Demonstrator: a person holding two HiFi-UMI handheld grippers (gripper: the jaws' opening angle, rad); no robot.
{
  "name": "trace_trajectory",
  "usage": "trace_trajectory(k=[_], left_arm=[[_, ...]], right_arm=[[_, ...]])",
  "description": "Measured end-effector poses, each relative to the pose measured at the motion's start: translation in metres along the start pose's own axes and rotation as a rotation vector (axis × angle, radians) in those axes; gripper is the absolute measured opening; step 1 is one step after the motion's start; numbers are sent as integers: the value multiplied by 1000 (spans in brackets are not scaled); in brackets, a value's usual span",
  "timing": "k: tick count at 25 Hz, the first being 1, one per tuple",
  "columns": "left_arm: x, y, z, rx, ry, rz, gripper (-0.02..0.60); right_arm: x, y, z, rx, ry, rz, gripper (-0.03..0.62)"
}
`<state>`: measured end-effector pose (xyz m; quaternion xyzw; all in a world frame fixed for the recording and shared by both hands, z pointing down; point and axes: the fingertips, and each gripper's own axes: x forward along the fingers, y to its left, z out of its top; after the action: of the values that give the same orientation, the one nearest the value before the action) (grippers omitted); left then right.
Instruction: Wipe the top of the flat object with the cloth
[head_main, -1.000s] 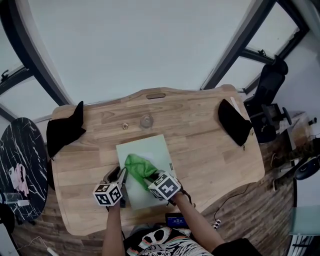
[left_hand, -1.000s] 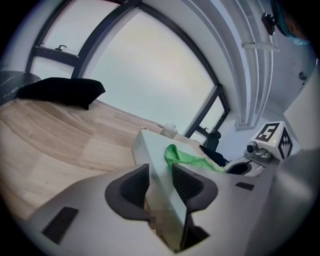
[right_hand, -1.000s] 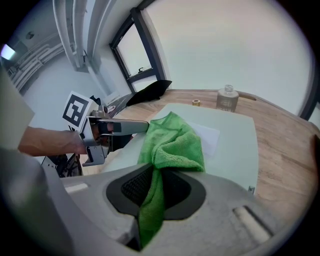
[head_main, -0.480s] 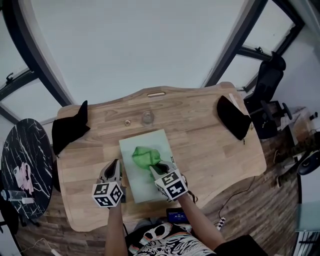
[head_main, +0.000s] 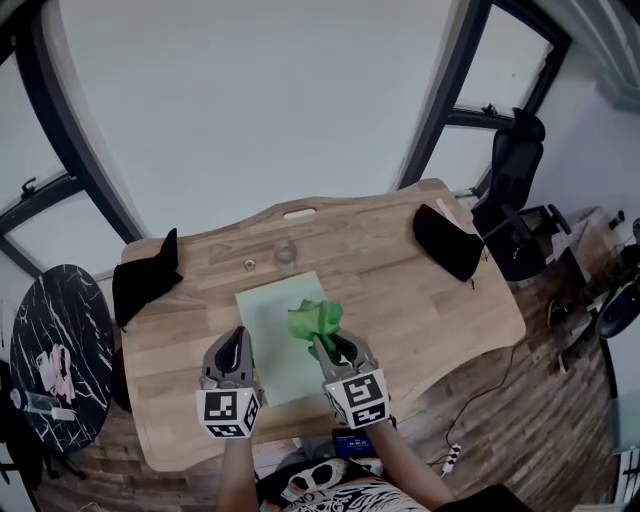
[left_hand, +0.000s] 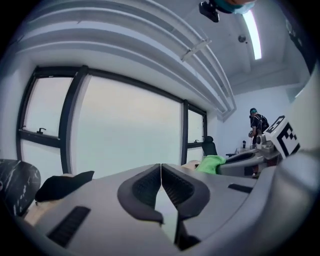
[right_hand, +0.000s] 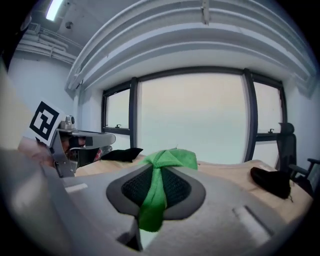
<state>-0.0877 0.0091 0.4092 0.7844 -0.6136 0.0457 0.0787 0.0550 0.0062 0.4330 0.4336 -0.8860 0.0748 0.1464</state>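
A pale green flat sheet (head_main: 265, 320) lies on the wooden table (head_main: 400, 290). My right gripper (head_main: 328, 346) is shut on a green cloth (head_main: 316, 321), which hangs bunched above the sheet's right side; in the right gripper view the cloth (right_hand: 159, 175) runs between the pads and bulges past the tips. My left gripper (head_main: 231, 347) is lifted over the sheet's left edge, its pads (left_hand: 145, 187) pressed together with nothing between them. The cloth (left_hand: 212, 162) and the right gripper also show at the right of the left gripper view.
Black bundles lie at the table's left end (head_main: 145, 275) and right end (head_main: 448, 243). A small clear disc (head_main: 284, 250) and a tiny round piece (head_main: 250, 264) sit behind the sheet. An office chair (head_main: 510, 190) stands to the right, a round dark marble table (head_main: 50, 345) to the left.
Both grippers have risen off the sheet, the right one carrying the green cloth up with it. The left gripper's jaws have closed empty.
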Motion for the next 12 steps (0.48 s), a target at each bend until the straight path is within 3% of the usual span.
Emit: trace_trajectory(k=[5, 12], left_arm=[[-13, -15, 11, 21, -14, -13, 8], [-25, -13, 2, -56, -13, -17, 6]], right_arm=[[-20, -5, 14, 0, -55, -32, 55], [-29, -2, 10, -3, -68, -29, 55]])
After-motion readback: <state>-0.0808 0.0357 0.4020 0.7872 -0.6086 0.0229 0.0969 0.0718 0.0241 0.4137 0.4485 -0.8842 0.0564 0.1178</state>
